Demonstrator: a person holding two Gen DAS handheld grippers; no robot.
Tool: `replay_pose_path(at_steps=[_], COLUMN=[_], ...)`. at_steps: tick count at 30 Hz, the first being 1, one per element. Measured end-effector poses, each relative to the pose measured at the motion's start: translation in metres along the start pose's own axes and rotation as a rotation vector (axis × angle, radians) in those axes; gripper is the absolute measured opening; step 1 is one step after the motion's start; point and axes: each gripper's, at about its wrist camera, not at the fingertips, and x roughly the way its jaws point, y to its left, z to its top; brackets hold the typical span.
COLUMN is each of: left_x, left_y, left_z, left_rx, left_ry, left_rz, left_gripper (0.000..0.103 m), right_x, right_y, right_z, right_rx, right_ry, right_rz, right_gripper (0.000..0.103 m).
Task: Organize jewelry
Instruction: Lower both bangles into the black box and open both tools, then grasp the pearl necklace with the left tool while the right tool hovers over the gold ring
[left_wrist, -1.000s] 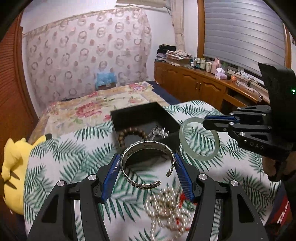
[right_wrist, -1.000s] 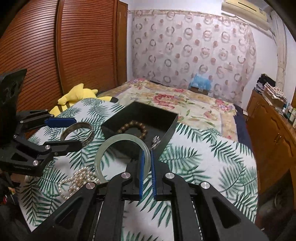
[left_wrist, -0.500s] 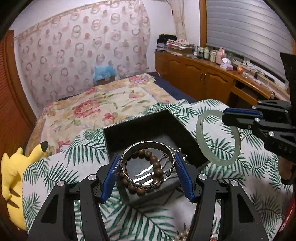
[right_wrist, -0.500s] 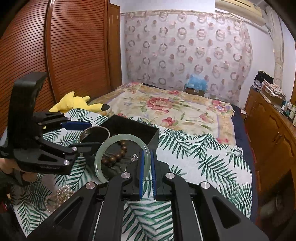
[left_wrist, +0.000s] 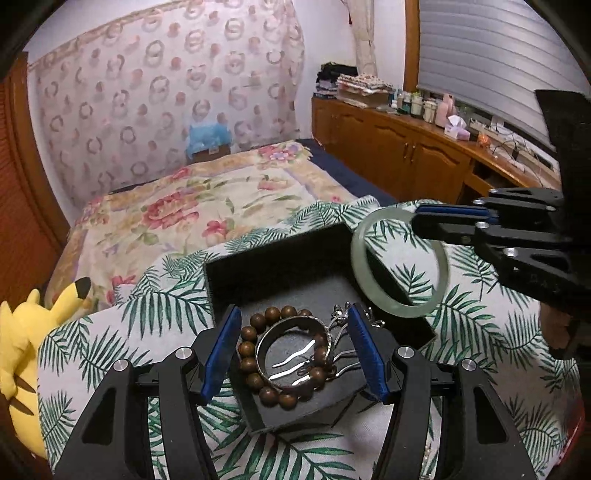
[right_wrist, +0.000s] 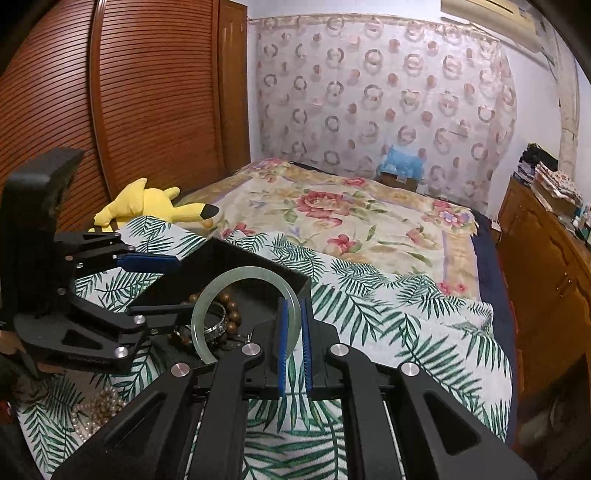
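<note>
The silver cuff bangle (left_wrist: 293, 352) lies free in the black jewelry box (left_wrist: 280, 266), atop the brown wooden bead bracelet (left_wrist: 258, 354), between the spread fingers of the left tongs (left_wrist: 293, 354). The right tongs (right_wrist: 293, 334) pinch a pale green jade bangle (right_wrist: 243, 291) over the box's right edge. A pearl strand (right_wrist: 96, 410) lies near the left tongs.

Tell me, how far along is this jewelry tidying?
Partway. The wooden bead bracelet and silver bangle already lie in the black box, between the open left gripper's fingers. The right gripper holds the jade bangle above the box. The pearl necklace waits on the cloth.
</note>
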Motion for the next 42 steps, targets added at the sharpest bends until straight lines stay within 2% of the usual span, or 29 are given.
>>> replay_pose_path(at_steps=[5,8,13,22,30,34,42], left_x=[-0.02,-0.027,-0.031,-0.038,-0.057,-0.067,-0.086], left_y=[0.016,0.025,0.038,0.046,0.037,0.03,0.01], left_z=[-0.009,-0.018,-0.029,-0.047,-0.063,-0.074,-0.102], left_rx=[-0.067,-0.092,-0.113,-0.14,-0.135,-0.132,-0.119], left_ry=[-0.028,-0.034,-0.023,-0.008,-0.022,-0.026,-0.019], left_rz=[-0.009,0.002,0.034,0.03,0.021,0.007,-0.012], left_gripper=[0.058,0.063,0.063,0.064,0.064,0.064,0.064], right_x=[0.01,0.02,0.042,0.066,0.032,-0.001,-0.049], right_y=[0.006,0.016,0.029,0.031,0.032,0.039,0.063], right_z=[0.007,0.008,0.012,0.019,0.006,-0.014,-0.064], right_rx=[-0.011,-0.038,-0.078,-0.062,-0.034,-0.018,-0.004], right_ry=[0.004,0.017,0.049,0.079,0.033,0.01,0.023], right_rz=[0.015,0.02,0.005,-0.01,-0.015,0.002,0.018], right_gripper=[0.008,0.009,0.009,0.01,0.011,0.011,0.011])
